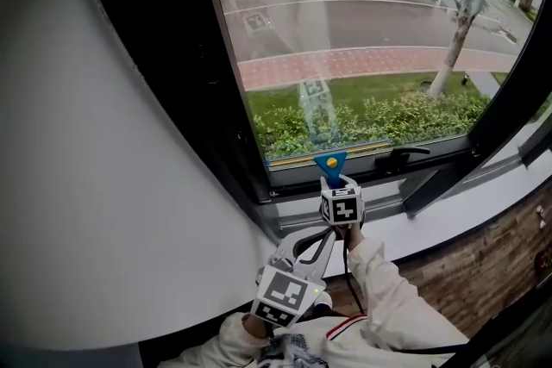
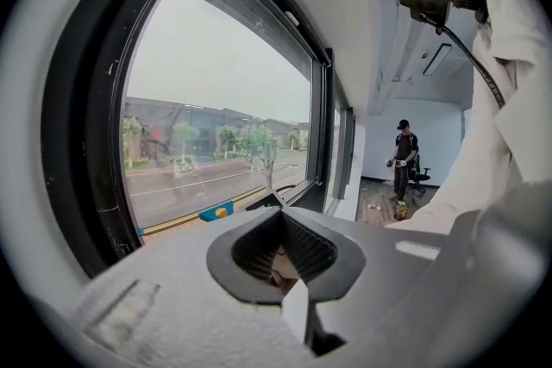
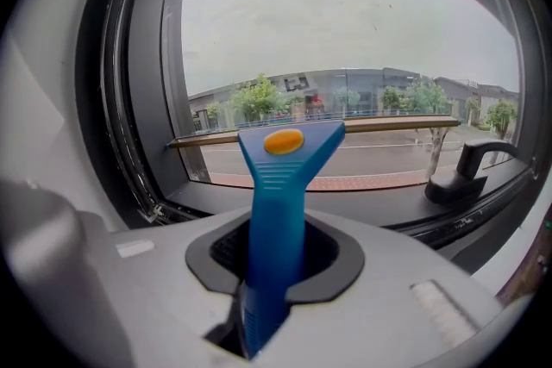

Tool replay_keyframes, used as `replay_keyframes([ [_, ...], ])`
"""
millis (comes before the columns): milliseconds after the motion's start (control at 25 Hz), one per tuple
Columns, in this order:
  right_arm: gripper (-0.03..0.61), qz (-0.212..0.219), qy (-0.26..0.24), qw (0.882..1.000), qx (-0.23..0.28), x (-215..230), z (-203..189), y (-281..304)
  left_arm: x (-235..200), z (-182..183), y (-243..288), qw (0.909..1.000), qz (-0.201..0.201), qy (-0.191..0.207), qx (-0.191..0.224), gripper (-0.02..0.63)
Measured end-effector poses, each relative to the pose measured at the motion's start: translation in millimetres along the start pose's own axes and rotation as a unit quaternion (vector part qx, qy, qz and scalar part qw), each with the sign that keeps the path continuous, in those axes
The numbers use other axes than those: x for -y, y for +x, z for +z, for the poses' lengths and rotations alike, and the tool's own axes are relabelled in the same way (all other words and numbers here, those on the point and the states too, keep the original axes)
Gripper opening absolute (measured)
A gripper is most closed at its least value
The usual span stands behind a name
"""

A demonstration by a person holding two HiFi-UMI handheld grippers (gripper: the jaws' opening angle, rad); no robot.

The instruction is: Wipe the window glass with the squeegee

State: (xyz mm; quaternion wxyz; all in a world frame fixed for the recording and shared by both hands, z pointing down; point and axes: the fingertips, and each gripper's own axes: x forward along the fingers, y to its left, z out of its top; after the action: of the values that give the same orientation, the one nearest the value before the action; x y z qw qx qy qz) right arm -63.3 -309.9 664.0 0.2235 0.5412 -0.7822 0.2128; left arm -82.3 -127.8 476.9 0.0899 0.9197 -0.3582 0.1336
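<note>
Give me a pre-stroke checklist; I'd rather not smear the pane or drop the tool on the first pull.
1. Squeegee clamped in the right hand-held gripper: ok, jaws closed on its blue handle.
2. Squeegee head pressed to the glass: cannot tell; it sits at the pane's bottom edge.
3. Window handle out of the squeegee's way: ok, off to its right.
4. Left hand-held gripper clear of the glass: ok, held low, nearer the person, jaws shut and empty.

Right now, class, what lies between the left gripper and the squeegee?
Only the right gripper, clamped on the squeegee, as the head view shows.
</note>
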Motion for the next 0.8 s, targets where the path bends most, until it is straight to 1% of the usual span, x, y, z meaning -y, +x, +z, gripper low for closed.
replay_keyframes([
  [120, 0.092, -0.010, 0.001, 1.000, -0.011, 1.3, -0.3, -2.5, 0.8, -0.7, 1.0, 1.0000, -0.002, -0.001, 0.000, 0.000],
  [360, 0.091, -0.026, 0.009, 0.998, -0.058, 2.7, -5.8, -6.0, -1.5, -2.1, 0.7, 1.0000, 0.000, -0.008, 0.000, 0.000],
  [560, 0.091, -0.027, 0.028, 0.994, -0.105, 2.7, -11.2, -10.7, -1.7, 2.3, 0.1, 0.9999, -0.002, -0.010, 0.009, 0.000],
  [760, 0.091, -0.035, 0.028, 0.987, -0.153, 5.7, -18.7, -14.0, -5.3, 7.0, -4.0, 0.9997, 0.000, -0.016, 0.020, 0.000],
  [800, 0.091, -0.035, 0.025, 0.987, -0.156, 5.4, -18.2, -13.2, -5.9, 7.8, -4.8, 0.9996, 0.001, -0.017, 0.022, 0.000],
])
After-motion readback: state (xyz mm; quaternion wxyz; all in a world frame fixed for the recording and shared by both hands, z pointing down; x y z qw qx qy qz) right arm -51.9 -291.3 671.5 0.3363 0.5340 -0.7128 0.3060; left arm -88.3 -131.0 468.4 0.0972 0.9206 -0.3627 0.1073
